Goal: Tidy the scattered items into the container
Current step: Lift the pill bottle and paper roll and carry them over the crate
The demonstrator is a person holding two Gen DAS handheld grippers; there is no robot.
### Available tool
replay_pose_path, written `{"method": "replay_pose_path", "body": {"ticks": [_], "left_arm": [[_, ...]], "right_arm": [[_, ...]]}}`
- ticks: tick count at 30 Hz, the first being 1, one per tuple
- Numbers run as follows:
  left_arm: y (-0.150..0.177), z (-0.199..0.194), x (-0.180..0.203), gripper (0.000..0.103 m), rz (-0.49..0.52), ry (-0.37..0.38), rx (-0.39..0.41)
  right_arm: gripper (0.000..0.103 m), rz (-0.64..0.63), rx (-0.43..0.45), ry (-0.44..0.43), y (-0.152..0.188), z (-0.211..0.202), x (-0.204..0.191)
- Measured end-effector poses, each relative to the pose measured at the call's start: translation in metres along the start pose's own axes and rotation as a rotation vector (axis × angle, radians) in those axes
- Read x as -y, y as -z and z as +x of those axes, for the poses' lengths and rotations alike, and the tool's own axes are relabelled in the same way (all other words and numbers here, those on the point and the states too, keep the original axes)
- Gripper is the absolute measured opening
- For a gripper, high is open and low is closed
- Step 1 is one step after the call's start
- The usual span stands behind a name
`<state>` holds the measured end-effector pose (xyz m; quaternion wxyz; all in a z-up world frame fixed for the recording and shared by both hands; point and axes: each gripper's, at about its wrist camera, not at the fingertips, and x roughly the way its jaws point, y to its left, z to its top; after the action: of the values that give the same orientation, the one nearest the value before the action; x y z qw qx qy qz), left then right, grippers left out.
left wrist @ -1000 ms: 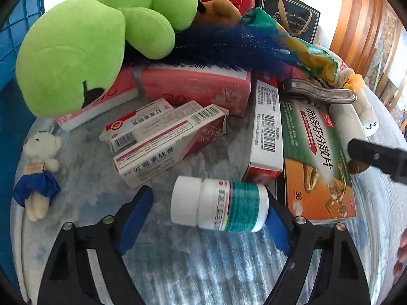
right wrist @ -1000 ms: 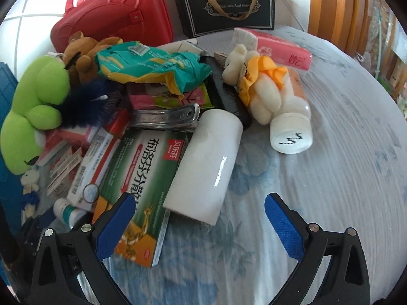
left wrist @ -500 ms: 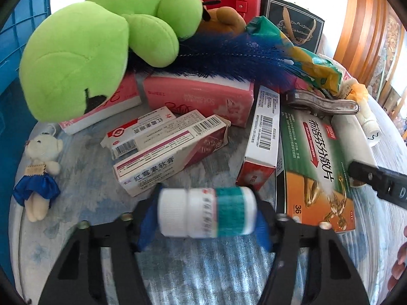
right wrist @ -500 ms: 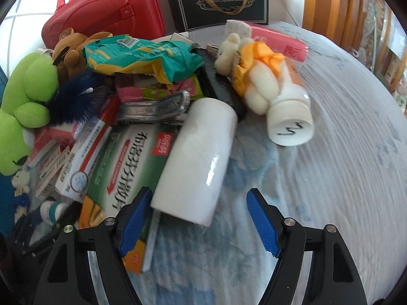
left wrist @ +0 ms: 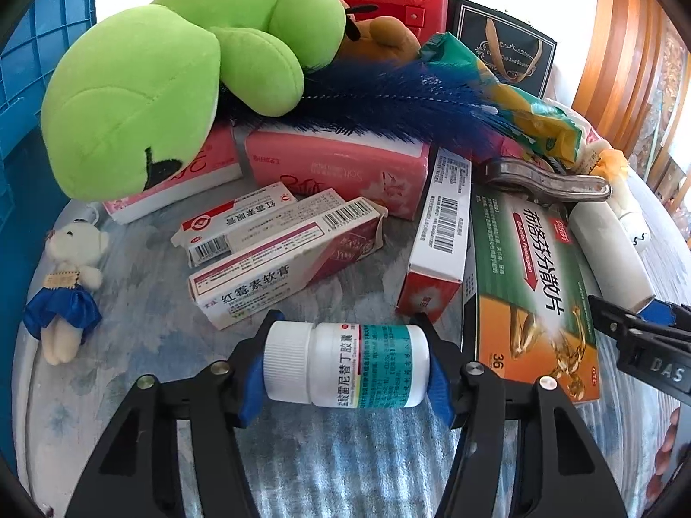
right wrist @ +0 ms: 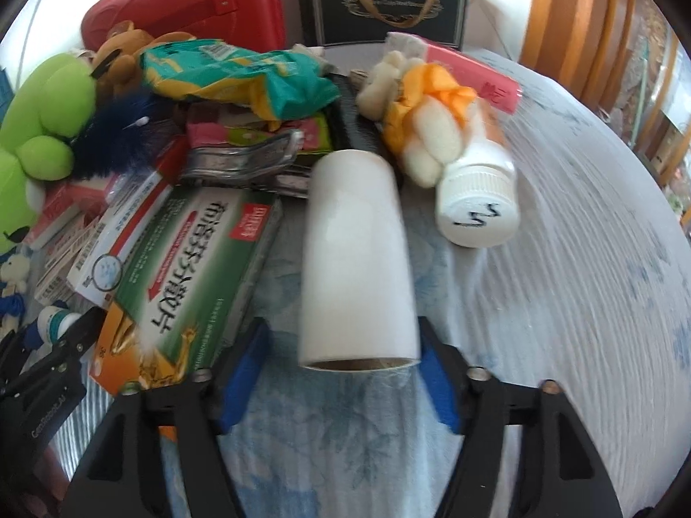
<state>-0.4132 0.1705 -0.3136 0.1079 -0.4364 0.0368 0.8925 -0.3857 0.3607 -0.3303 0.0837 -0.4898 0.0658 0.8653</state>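
Observation:
A white pill bottle [left wrist: 345, 364] with a teal label lies sideways between the blue pads of my left gripper [left wrist: 347, 367], which is shut on it just above the cloth. A white paper roll [right wrist: 356, 259] stands end-on between the fingers of my right gripper [right wrist: 341, 358]. Its jaws are opening: the right pad touches the roll and the left pad [right wrist: 246, 367] stands off it with cloth showing between. The blue crate [left wrist: 26, 129] rises at the far left of the left wrist view.
Medicine boxes [left wrist: 285, 267], a green-orange box [right wrist: 185, 285], pink tissue packs [left wrist: 337, 168], a green plush [left wrist: 142, 99], a small bear [left wrist: 64, 285], a blue brush [left wrist: 388, 99], a snack bag [right wrist: 242, 73], a metal clip [right wrist: 242, 159], a capped bottle with bear [right wrist: 475, 207], a red case [right wrist: 190, 4] and a black bag [right wrist: 384, 4] crowd the cloth.
My left gripper closed onto the pill bottle and lifted it slightly. My right gripper narrowed around the white roll, which turned from slanted to pointing straight at the camera.

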Motion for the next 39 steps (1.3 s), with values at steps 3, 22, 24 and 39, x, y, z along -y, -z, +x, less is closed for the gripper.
{"method": "replay_pose_path", "body": {"ticks": [3,22,24,39], "left_arm": [[0.008,-0.011,0.002,0.058,-0.003,0.004,-0.001],[-0.006,-0.192,0.027,0.058,-0.029,-0.046,0.279],[-0.006,-0.214,0.029,0.058,-0.036,-0.056,0.316],[-0.017,-0.358,-0.021,0.058,-0.097,-0.261,0.567]], "right_arm": [[0.046,-0.011,-0.010,0.027,0.002,-0.002,0.000],[0.044,-0.136,0.272,-0.159,0.022,-0.193,-0.015],[0.044,-0.158,0.313,-0.180,0.024,-0.217,-0.017],[0.044,-0.329,0.560,-0.386,0.009,-0.343,-0.095]]}}
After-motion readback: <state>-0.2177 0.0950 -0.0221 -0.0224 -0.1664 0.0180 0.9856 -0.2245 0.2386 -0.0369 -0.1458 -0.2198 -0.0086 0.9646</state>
